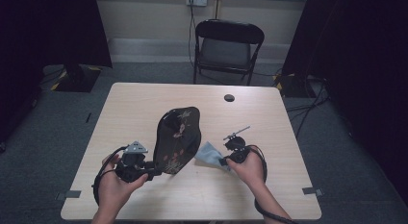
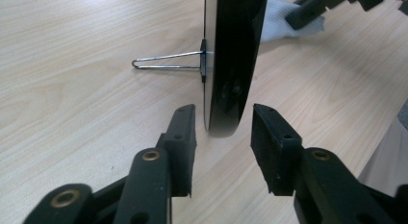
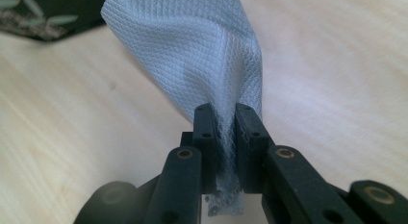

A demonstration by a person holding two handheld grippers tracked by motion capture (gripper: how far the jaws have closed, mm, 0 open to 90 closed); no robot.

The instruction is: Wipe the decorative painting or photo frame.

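A black oval panel [image 1: 177, 140] with a pale floral pattern stands on edge on the table, propped by a wire stand [image 2: 163, 60]. My left gripper [image 1: 154, 172] is at its near lower edge. In the left gripper view the panel's dark edge [image 2: 231, 56] sits between the jaws of the left gripper [image 2: 223, 132], with a gap on each side, so it is open. My right gripper [image 1: 225, 161] is just right of the panel, shut on a pale blue-grey cloth [image 1: 209, 154]. The cloth [image 3: 202, 46] rises from the pinched jaws of the right gripper [image 3: 224, 123].
The wooden table [image 1: 144, 104] has a dark round hole [image 1: 229, 97] near its far edge. A black folding chair [image 1: 228, 46] stands behind the table. Dark curtains hang at both sides.
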